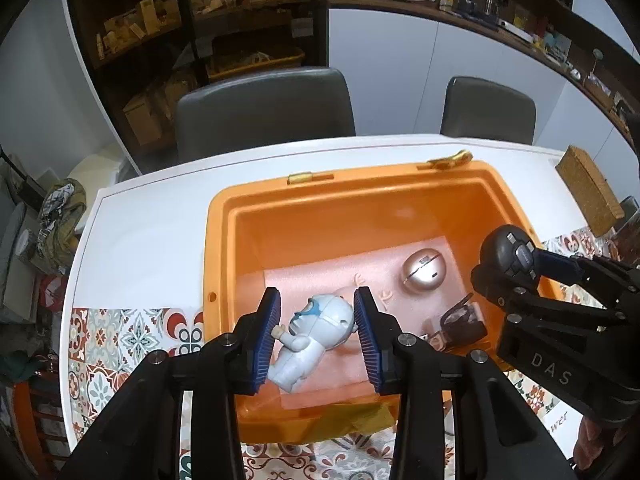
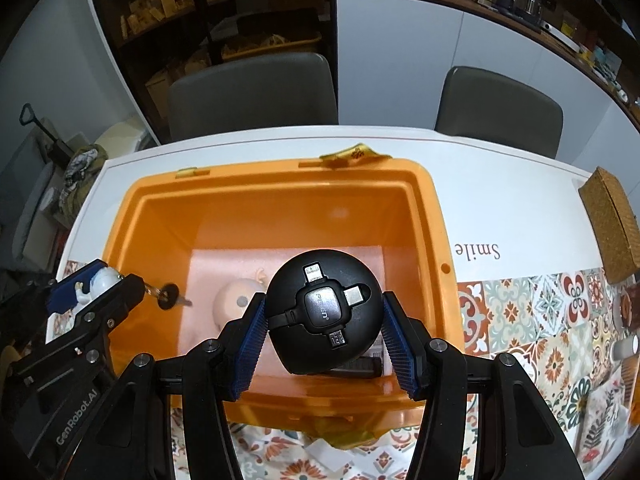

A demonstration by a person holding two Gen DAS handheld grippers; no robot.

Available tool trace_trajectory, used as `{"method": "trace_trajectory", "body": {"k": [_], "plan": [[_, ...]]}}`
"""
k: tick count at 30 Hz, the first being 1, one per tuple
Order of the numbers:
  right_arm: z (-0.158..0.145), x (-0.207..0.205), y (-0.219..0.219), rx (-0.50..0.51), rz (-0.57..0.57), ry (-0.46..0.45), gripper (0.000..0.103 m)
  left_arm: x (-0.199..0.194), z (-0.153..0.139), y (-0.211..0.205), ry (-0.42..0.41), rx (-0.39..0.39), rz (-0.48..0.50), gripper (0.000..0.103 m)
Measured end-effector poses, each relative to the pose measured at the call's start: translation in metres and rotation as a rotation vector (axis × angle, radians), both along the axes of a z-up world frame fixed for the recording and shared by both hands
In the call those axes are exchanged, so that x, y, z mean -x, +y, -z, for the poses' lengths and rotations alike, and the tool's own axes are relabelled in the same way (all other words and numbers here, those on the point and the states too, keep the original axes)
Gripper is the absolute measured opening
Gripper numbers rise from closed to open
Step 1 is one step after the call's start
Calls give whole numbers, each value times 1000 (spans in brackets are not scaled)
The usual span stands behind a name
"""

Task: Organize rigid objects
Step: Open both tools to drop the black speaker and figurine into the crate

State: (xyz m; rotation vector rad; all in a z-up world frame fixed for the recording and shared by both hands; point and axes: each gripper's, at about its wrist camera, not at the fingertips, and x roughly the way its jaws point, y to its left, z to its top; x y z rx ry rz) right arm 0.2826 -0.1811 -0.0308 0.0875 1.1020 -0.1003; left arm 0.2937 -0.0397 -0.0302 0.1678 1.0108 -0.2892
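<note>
An open orange bin point(image 1: 224, 216) point(image 2: 432, 216) stands on the white table, lined with pink foam. My left gripper point(image 1: 316, 332) is shut on a white and blue toy figure point(image 1: 316, 332) and holds it above the bin's near left side; it also shows in the right wrist view point(image 2: 100, 282). My right gripper point(image 2: 324, 316) is shut on a black round cable hub point(image 2: 324, 312) over the bin's near right; it also shows in the left wrist view point(image 1: 508, 252). A pink-silver ball point(image 1: 424, 270) and a dark small item point(image 1: 460, 322) lie in the bin.
A patterned tile mat point(image 2: 532, 320) covers the table's near side. A woven box point(image 2: 612, 228) stands at the right. Two grey chairs point(image 1: 264, 108) point(image 1: 488, 108) stand behind the table. Shelves line the back wall.
</note>
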Motion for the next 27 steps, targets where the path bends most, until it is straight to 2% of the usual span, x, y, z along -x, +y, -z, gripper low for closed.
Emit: {"method": "trace_trajectory", "body": {"k": [5, 9, 15, 20, 23, 27], "plan": [[5, 1, 0, -2, 3, 12, 56, -3, 8, 3, 24, -5, -13, 40], [6, 0, 0, -2, 8, 11, 56, -2, 9, 4, 40, -7, -6, 54], [9, -3, 0, -3, 2, 21, 56, 1, 8, 7, 24, -75, -57, 70], [14, -6, 1, 5, 18, 33, 56, -1, 9, 16, 42, -69, -98, 71], [12, -4, 2, 23, 22, 12, 67, -1, 9, 22, 50, -67, -117, 72], [4, 4, 2, 32, 36, -10, 67, 4, 7, 25, 51, -54, -119, 73]]}}
